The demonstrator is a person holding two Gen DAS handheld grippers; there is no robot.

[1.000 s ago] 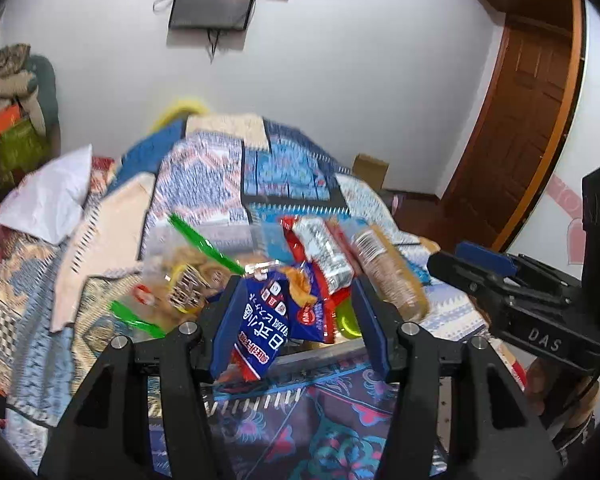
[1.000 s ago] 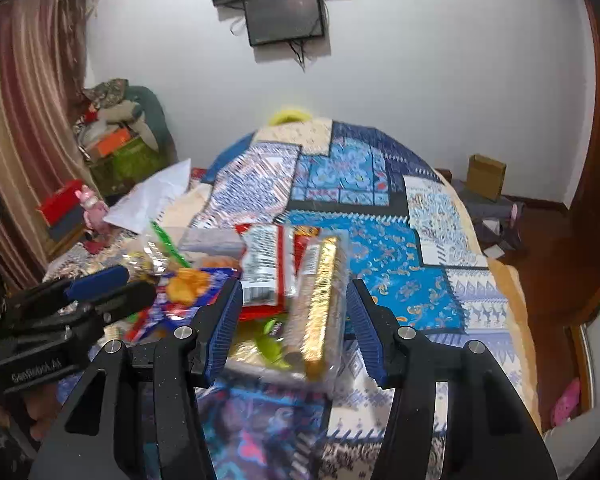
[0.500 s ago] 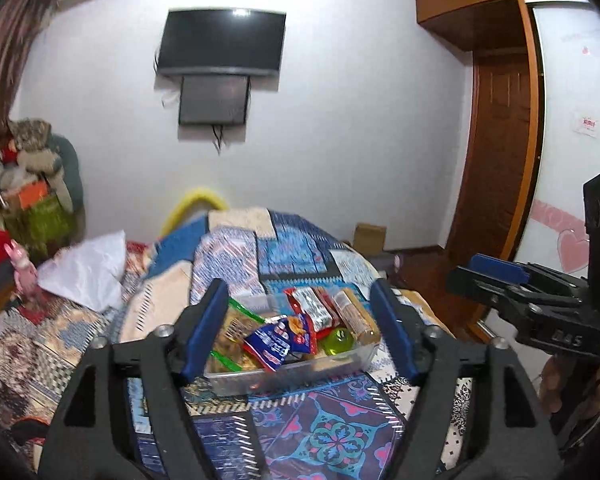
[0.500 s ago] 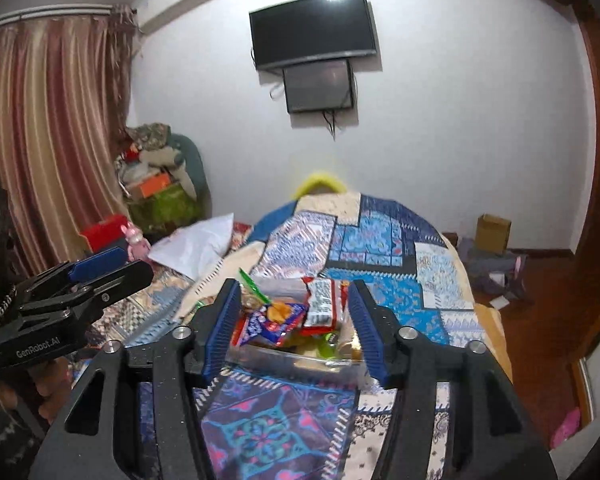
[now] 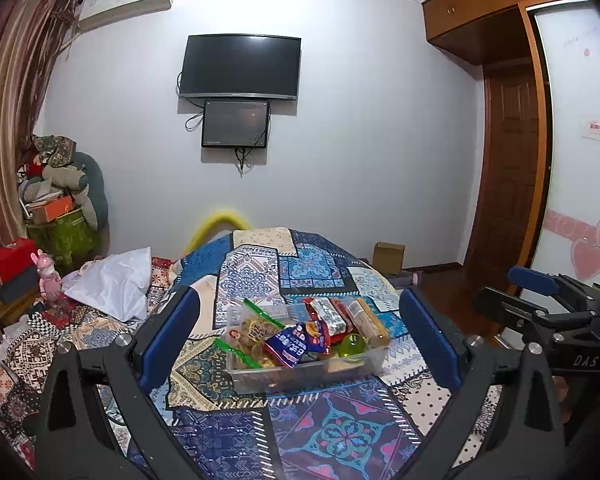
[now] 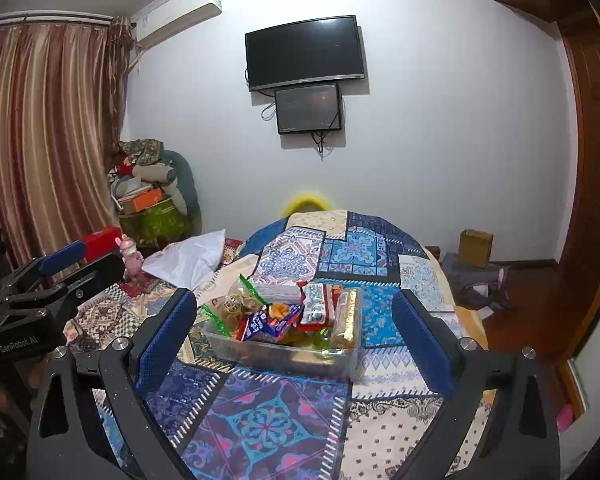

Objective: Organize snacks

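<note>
A clear plastic bin (image 5: pixel 300 376) sits on the patchwork bedspread, also in the right wrist view (image 6: pixel 276 354). It holds several snacks: a blue packet (image 5: pixel 290 344), a red-and-silver packet (image 5: pixel 330 316), a long cracker sleeve (image 5: pixel 370 320), a green-sealed cookie bag (image 5: pixel 256 328) and a green jelly cup (image 5: pixel 352 346). My left gripper (image 5: pixel 300 340) is open and empty, back from the bin. My right gripper (image 6: pixel 296 330) is open and empty, also back from it. Each gripper shows at the edge of the other's view.
The patchwork bedspread (image 5: pixel 340 440) covers the bed. A white pillow (image 5: pixel 108 284) and a pink toy (image 5: pixel 50 280) lie at the left. A cardboard box (image 5: pixel 388 258) stands on the floor near the wooden door (image 5: pixel 508 184). A TV (image 5: pixel 240 68) hangs on the far wall.
Both grippers have pulled back and up from the bin and opened wider. The bin, close between the fingers before, now sits small and farther off.
</note>
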